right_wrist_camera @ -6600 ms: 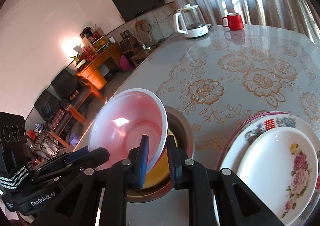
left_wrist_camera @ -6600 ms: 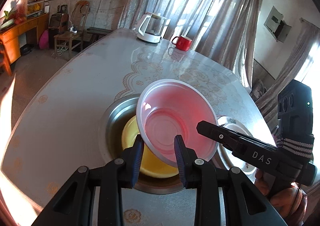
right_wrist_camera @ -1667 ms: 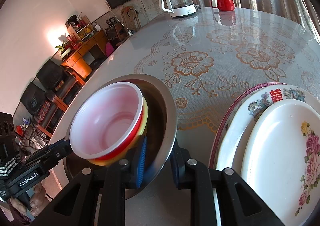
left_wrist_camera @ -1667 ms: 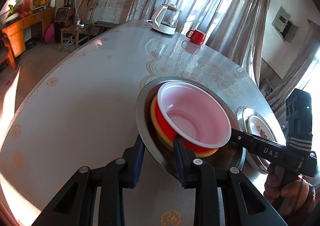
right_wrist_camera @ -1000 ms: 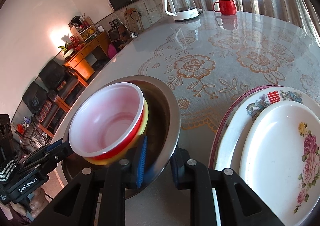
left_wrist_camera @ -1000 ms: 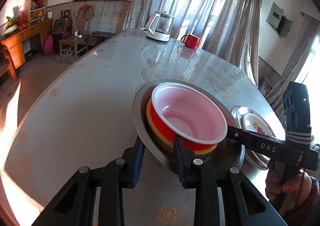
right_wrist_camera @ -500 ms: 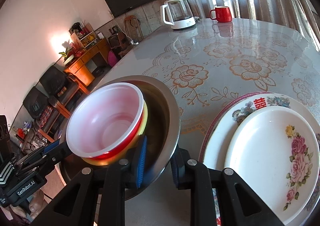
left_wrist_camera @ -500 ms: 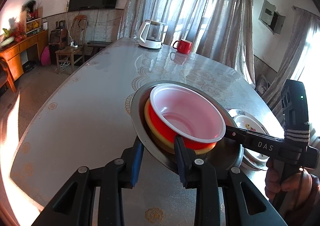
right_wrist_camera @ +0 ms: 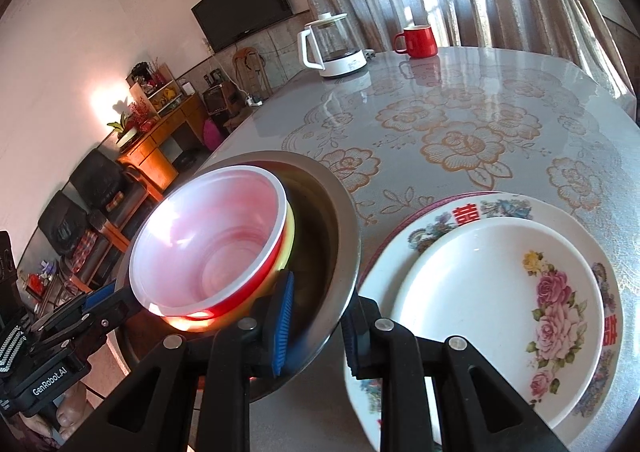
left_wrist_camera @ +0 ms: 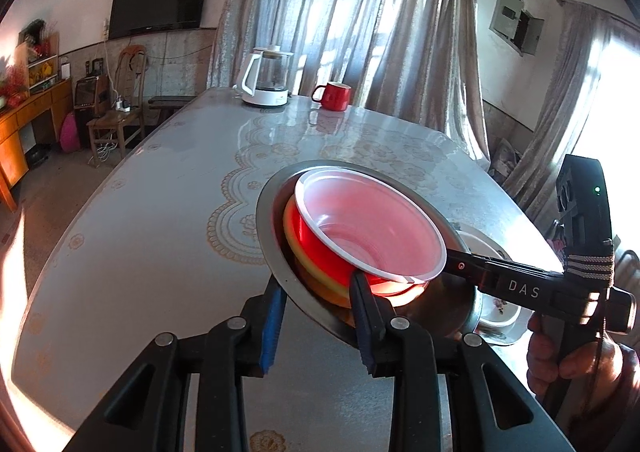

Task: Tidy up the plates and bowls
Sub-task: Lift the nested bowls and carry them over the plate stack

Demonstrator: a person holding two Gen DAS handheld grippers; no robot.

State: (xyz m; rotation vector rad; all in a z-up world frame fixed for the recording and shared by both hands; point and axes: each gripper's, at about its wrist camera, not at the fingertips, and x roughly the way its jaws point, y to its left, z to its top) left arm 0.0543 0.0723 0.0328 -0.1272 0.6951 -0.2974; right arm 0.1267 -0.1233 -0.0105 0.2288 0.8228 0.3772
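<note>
gripping a steel basin of stacked bowls from two sides

left wrist view: the left gripper (left_wrist_camera: 318,306) pinches the near rim of the steel basin (left_wrist_camera: 267,224), one jaw outside the wall and one inside. a red bowl (left_wrist_camera: 320,240) with a white inside sits nested on a yellow bowl (left_wrist_camera: 294,240) in the basin. the right gripper (left_wrist_camera: 460,266) reaches in from the right and meets the basin's far rim. the basin looks tilted above the table (left_wrist_camera: 160,212). a kettle (left_wrist_camera: 266,78) and a red mug (left_wrist_camera: 334,96) stand well apart at the far end.
right wrist view: the right gripper (right_wrist_camera: 316,326) pinches the basin's rim (right_wrist_camera: 352,236), a blue pad on each side. the left gripper (right_wrist_camera: 104,302) holds the opposite rim. just beside the basin, a small floral plate (right_wrist_camera: 480,292) lies on a larger plate (right_wrist_camera: 432,228) on the table.
</note>
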